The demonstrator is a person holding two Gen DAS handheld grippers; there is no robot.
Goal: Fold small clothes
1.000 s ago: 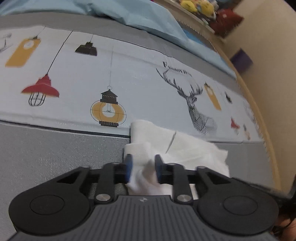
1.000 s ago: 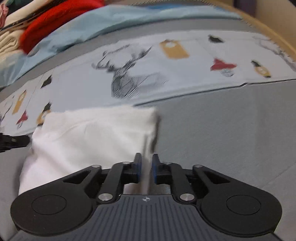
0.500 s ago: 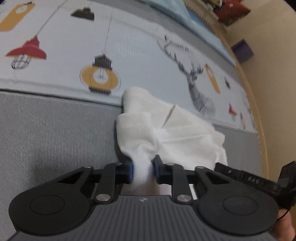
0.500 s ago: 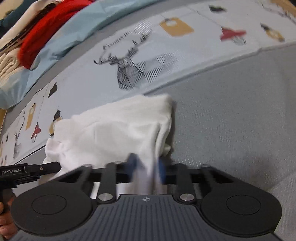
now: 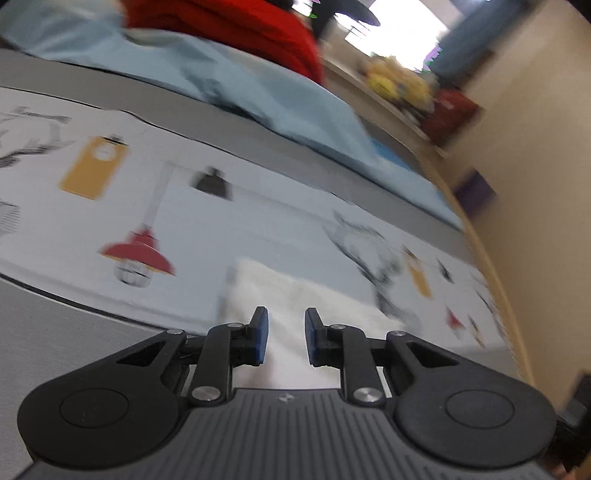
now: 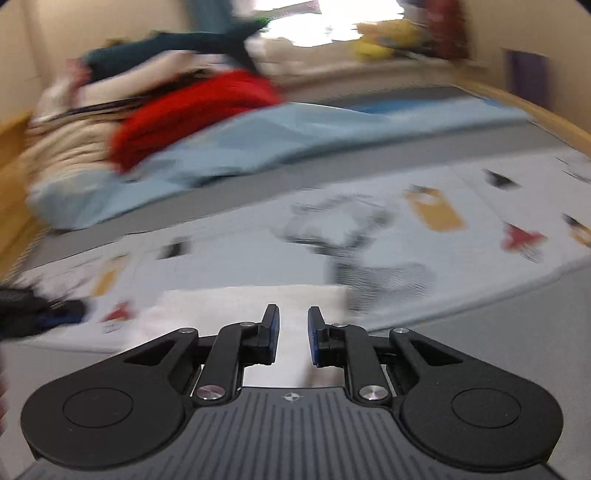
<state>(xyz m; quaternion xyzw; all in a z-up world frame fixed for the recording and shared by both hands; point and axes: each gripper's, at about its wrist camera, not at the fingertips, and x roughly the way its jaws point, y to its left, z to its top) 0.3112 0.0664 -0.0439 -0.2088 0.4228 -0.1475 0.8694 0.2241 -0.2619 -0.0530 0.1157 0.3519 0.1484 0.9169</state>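
Fabric of a white garment (image 5: 295,295) fills the gap of both claws. The left claw (image 5: 285,341) has its blue pads close together and clamped on a bunched fold at the garment's near left part. From there the cloth runs away from the pads towards the far right. The right claw (image 6: 292,339) is clamped on the near edge of the same garment, and its jaws are easing open a little with the cloth between them. In the right wrist view the garment spreads out to the left of that claw as a flat pale sheet. The dark tip of the left claw shows blurred at the far left edge of that view.

The garment lies on a bed, where the near grey cover (image 5: 55,332) meets a pale printed sheet (image 5: 221,221). The sheet bears red and yellow hanging lamps and a line-drawn deer, and the deer print sits just beyond the garment to the right.

Farther off, a light blue blanket (image 5: 258,92) lies crumpled across the bed, with a red garment (image 5: 240,26) heaped on its far side. A beige pile (image 6: 62,155) lies to the left of the red one. Yellow soft toys (image 5: 399,81) sit on a ledge at the far end. A wooden bed rim (image 5: 495,277) curves along the right side, next to a cream wall. Both views are smeared by motion, so fine detail of the prints and folds cannot be told.
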